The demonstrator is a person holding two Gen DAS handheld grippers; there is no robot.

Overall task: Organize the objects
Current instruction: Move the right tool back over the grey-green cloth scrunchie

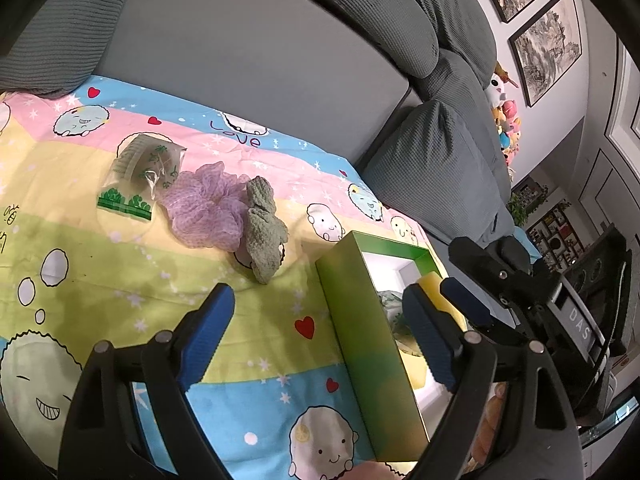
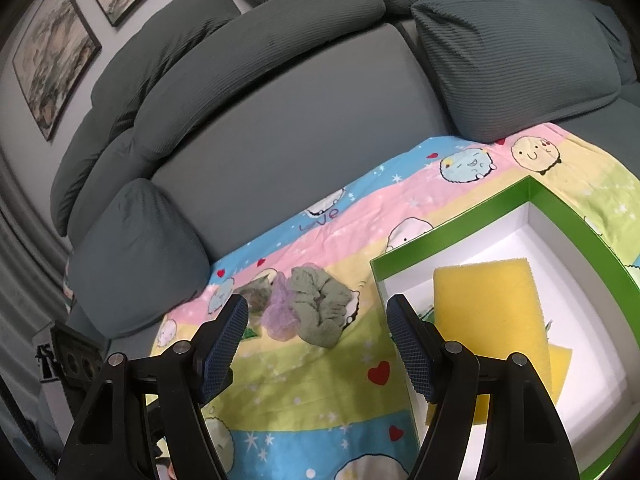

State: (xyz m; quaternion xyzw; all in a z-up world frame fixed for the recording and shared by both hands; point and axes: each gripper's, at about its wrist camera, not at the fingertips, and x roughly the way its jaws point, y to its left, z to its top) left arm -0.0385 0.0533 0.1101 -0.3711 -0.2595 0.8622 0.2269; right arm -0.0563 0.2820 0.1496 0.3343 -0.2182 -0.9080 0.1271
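A green box [image 1: 352, 320] with a white inside stands on the cartoon-print cloth [image 1: 120, 280]. In it lies a yellow sponge [image 2: 488, 312] over a printed bag. Left of the box lie a green knitted cloth [image 1: 264, 236], a purple mesh pouf [image 1: 204, 208] and a clear bag with green print [image 1: 140, 178], all touching. My left gripper [image 1: 320, 316] hangs open above the box's left wall, holding nothing. My right gripper [image 2: 318, 312] is open and empty too. Its right finger is over the box's near corner, and the knitted cloth [image 2: 320, 308] lies just beyond its tips.
The cloth covers a grey sofa seat [image 1: 248, 60]. Ribbed grey cushions [image 2: 512, 60] line the back and sides. Framed pictures [image 1: 548, 44] hang on the wall, plush toys [image 1: 506, 120] sit on the sofa's far end, and a shelf unit [image 1: 556, 232] stands beyond.
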